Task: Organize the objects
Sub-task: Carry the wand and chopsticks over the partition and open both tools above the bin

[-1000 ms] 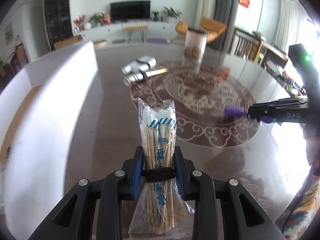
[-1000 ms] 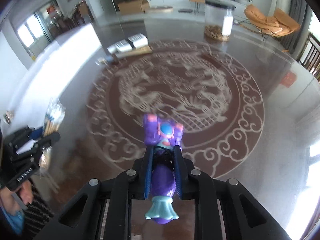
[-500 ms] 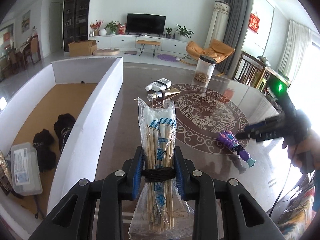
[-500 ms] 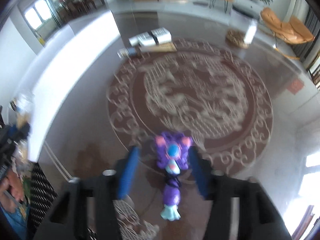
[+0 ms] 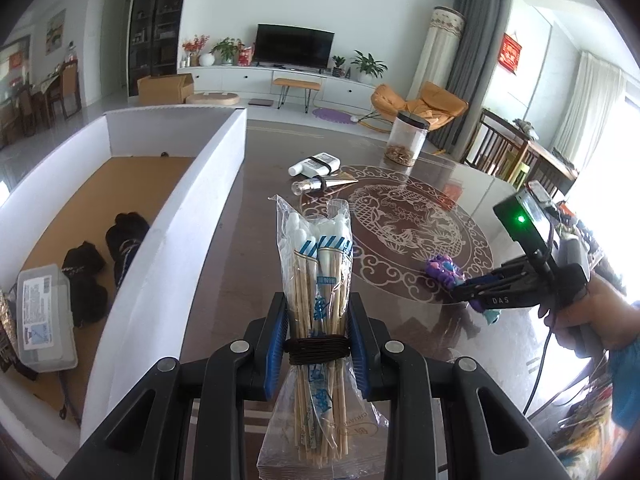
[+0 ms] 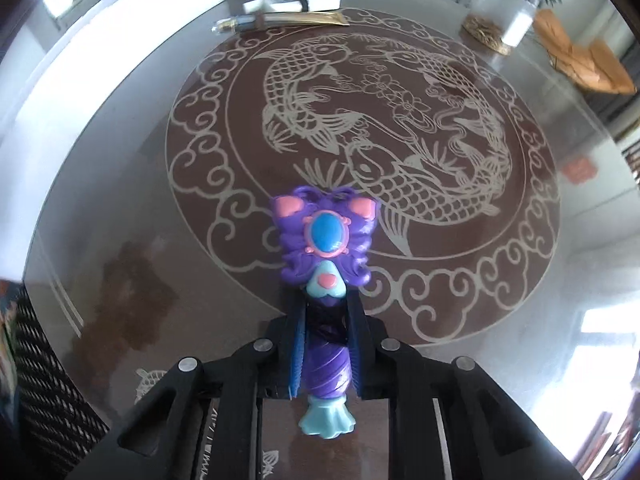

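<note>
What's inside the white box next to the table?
In the white box, on its brown floor: dark rolled fabric items and a clear plastic case. The near wall hides the part of the floor right behind it.

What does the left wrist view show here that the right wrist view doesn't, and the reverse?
Left wrist only: the left gripper shut on the chopstick bundle, the white box holding a plastic case.
Right wrist only: the toy's teal tail.
Both: the right gripper, jaws closing around the purple toy, the fish-pattern table, the jar.
</note>
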A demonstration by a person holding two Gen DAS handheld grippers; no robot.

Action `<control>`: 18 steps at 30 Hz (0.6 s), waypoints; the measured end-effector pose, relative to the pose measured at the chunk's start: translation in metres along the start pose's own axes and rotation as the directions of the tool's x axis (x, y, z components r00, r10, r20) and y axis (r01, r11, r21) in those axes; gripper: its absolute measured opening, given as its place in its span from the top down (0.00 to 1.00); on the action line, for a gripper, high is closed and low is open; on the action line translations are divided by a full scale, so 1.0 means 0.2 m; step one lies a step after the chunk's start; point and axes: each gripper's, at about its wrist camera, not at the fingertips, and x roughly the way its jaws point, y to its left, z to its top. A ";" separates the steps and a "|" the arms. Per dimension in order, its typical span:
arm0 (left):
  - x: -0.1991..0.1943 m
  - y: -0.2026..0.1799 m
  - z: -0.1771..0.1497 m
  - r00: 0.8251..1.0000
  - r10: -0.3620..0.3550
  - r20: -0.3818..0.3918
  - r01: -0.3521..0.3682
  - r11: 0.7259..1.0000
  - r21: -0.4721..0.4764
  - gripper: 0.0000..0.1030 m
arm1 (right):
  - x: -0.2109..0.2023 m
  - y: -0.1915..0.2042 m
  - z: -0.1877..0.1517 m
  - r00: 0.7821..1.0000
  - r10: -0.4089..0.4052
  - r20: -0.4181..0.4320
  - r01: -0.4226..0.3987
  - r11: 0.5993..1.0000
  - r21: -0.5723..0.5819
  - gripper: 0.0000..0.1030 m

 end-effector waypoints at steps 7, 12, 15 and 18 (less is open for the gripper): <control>-0.19 0.17 0.10 0.998 0.010 0.063 -0.007 0.998 -0.057 0.72 | -0.20 -0.21 -0.04 0.941 0.272 0.203 -0.317 0.917 0.243 0.82; -0.32 0.50 0.25 0.988 0.108 0.106 -0.092 0.984 -0.150 0.72 | -0.55 0.01 0.11 0.856 0.357 0.374 -0.435 0.888 0.149 0.82; -0.34 0.74 0.31 0.980 0.183 0.084 -0.163 0.965 -0.206 0.72 | -0.74 0.33 0.28 0.792 0.449 0.413 -0.502 0.865 0.022 0.82; -0.34 0.94 0.34 0.962 0.272 0.035 -0.257 0.940 -0.225 0.72 | -0.82 0.69 0.44 0.751 0.531 0.393 -0.539 0.836 -0.099 0.82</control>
